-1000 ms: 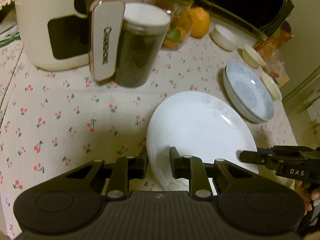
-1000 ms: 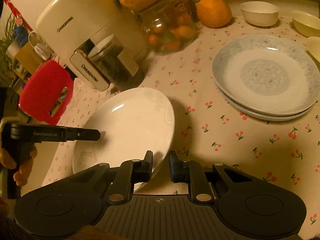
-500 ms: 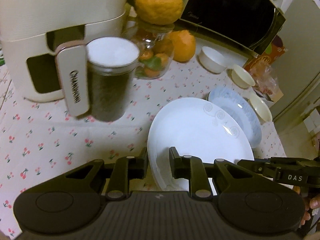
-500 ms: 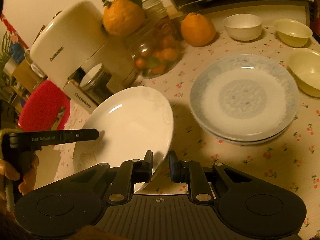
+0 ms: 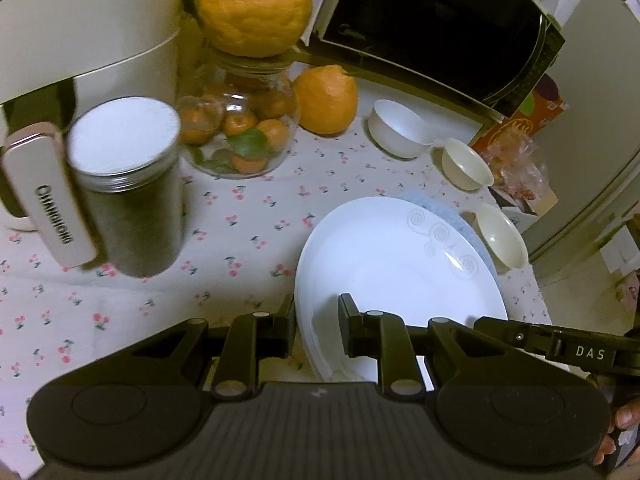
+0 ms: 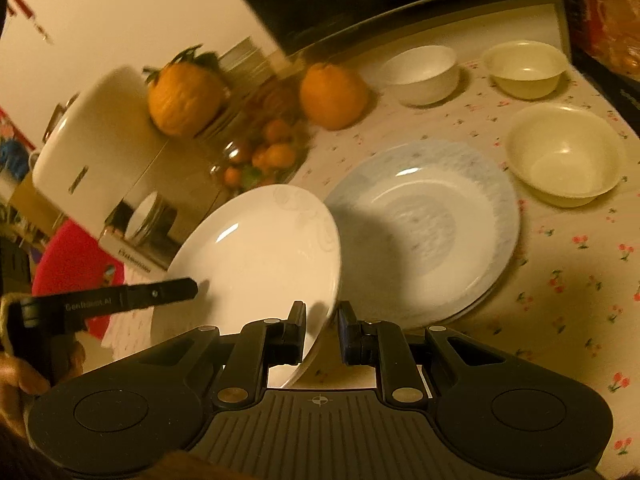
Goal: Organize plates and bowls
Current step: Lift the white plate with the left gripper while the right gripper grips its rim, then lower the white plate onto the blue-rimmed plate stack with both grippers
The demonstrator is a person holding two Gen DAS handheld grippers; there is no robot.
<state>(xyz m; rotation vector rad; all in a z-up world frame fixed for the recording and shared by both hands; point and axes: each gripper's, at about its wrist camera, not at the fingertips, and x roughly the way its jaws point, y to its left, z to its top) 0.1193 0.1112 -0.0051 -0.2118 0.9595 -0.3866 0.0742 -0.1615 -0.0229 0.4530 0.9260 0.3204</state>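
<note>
The white plate (image 6: 260, 248) is carried clear of the tablecloth (image 6: 560, 280), tilted, its far edge over the blue-rimmed plates (image 6: 432, 224). The left gripper (image 5: 316, 328) and right gripper (image 6: 322, 330) each pinch opposite rim edges, jaws nearly closed. Risk: uneven hand motion could twist the rim free, dropping it onto the stack or the nearby cream bowl (image 6: 564, 156).

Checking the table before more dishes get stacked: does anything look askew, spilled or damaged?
Nothing is spilled or visibly broken. The one oddity: a big orange citrus fruit perched on top of the glass jar of small oranges. The white plate is tilted only because both grippers hold it above the blue plates.
</note>
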